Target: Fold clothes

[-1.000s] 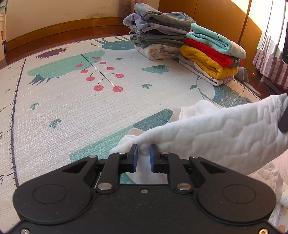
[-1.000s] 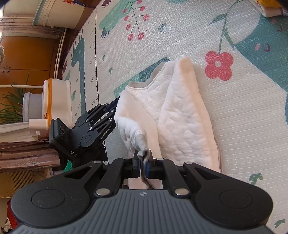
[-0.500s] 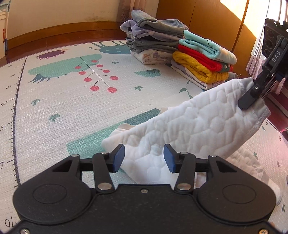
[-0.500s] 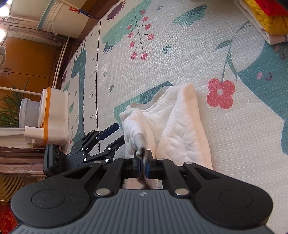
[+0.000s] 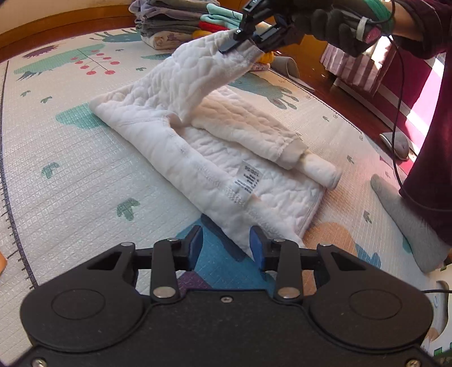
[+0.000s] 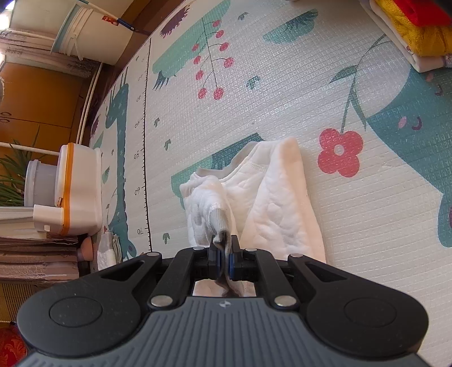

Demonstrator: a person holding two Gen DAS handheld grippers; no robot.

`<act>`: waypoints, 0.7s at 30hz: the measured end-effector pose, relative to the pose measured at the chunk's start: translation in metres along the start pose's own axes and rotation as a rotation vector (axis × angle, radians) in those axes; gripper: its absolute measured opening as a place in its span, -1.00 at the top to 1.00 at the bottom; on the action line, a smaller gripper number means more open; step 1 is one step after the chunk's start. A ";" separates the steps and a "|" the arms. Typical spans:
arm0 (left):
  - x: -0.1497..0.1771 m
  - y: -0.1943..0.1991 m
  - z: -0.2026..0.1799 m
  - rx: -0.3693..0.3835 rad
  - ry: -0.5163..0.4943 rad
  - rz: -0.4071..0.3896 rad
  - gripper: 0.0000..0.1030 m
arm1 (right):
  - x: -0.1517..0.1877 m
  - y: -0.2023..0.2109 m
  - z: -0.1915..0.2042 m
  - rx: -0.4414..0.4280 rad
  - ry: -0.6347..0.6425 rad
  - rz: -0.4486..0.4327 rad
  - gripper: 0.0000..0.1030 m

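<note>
On the patterned foam play mat point(image 5: 70, 158) lies a white quilted garment point(image 5: 226, 158), its body folded lengthwise into a long strip. One sleeve rests across the top of it, ending in a plain ribbed cuff point(image 5: 293, 153); a small printed care label point(image 5: 250, 176) sticks out of the side seam. The fabric is soft and padded, stitched in a wavy honeycomb pattern, with overlocked edges.

The other sleeve point(image 5: 197, 70) is lifted off the mat and stretched up at a slant. The right gripper point(image 6: 224, 261) has its blue-padded jaws clamped together on that sleeve's grey ribbed cuff point(image 6: 219, 225), with the cloth hanging out below the pads. In the left wrist view this gripper point(image 5: 248, 42) appears high above the far end of the garment, held by a hand in a dark glove point(image 5: 336, 25) with a maroon sleeve point(image 5: 423, 34) behind it and a thin black cable trailing down.

The left gripper point(image 5: 226, 245) sits low at the near end of the garment, jaws apart and holding nothing, the hem corner lying just between and ahead of its blue pads.

Farther out, a stack of folded clothes point(image 5: 180, 25) in grey, teal, red and yellow stands at the mat's far edge. A foot in a grey sock point(image 5: 406, 217) rests on the mat to the right. White plastic tubs with an orange band point(image 6: 76, 192) stand beyond the mat's ruler-marked border.
</note>
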State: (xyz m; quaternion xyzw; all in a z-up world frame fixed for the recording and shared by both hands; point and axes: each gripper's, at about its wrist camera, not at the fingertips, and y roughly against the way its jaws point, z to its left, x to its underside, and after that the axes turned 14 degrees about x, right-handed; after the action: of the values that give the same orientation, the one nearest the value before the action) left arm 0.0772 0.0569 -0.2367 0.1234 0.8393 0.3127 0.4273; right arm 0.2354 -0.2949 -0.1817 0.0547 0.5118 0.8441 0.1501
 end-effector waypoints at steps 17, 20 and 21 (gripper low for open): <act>-0.012 -0.054 -0.022 -0.052 -0.074 -0.007 0.34 | 0.002 0.011 0.016 0.036 0.130 -0.087 0.85; -0.011 -0.058 -0.029 -0.084 -0.113 0.006 0.34 | 0.012 0.018 0.035 0.060 0.275 -0.128 0.85; -0.011 -0.057 -0.029 -0.085 -0.108 0.004 0.34 | 0.018 0.020 0.043 0.081 0.349 -0.148 0.85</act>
State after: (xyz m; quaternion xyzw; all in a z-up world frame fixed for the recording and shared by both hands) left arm 0.0644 -0.0047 -0.2534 0.1235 0.8007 0.3415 0.4764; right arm 0.2254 -0.2612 -0.1453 -0.1242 0.5660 0.8064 0.1183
